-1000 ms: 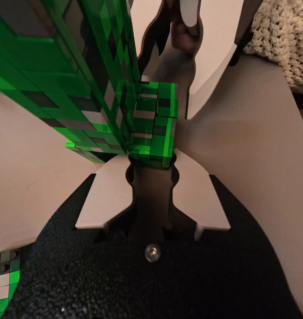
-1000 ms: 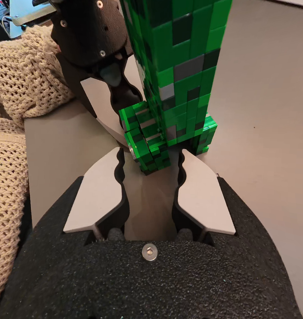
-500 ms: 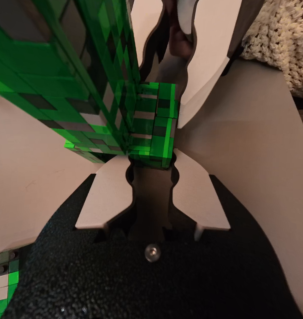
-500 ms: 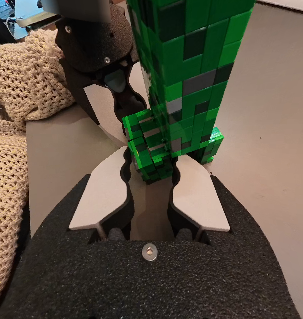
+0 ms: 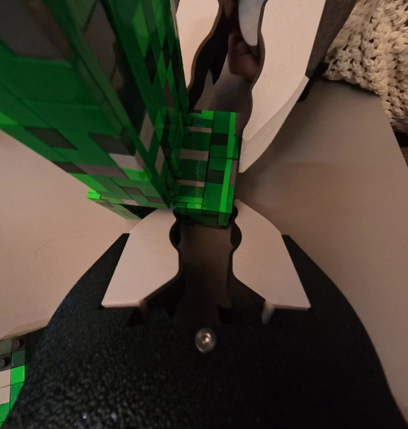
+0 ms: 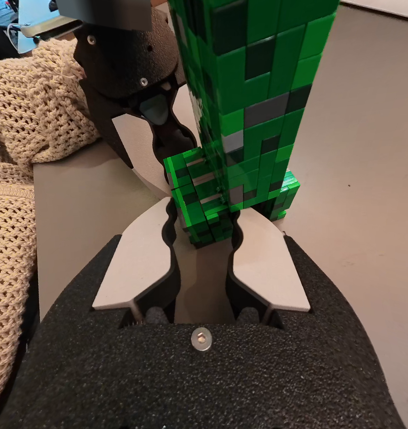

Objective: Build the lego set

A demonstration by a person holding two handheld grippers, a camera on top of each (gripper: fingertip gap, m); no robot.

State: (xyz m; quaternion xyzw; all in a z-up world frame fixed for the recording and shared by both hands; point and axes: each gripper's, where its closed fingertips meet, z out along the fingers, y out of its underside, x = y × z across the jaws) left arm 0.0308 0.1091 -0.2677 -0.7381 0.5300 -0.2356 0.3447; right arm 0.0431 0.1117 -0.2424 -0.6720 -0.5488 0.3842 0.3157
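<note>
With the tall green tower already standing near the worktop edge, I clamp my left gripper and right gripper on its foot block, seemingly seating it, while another studded green panel waits unattached.

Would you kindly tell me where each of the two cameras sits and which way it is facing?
Left wrist view: sits on the left gripper, looking along its fingers at the green foot block beside the tall green tower; the right gripper faces it from beyond.
Right wrist view: sits on the right gripper, looking the opposite way at the same foot block; the left gripper and a knitted sleeve show behind.
Shared: block, tower and grey table.
</note>
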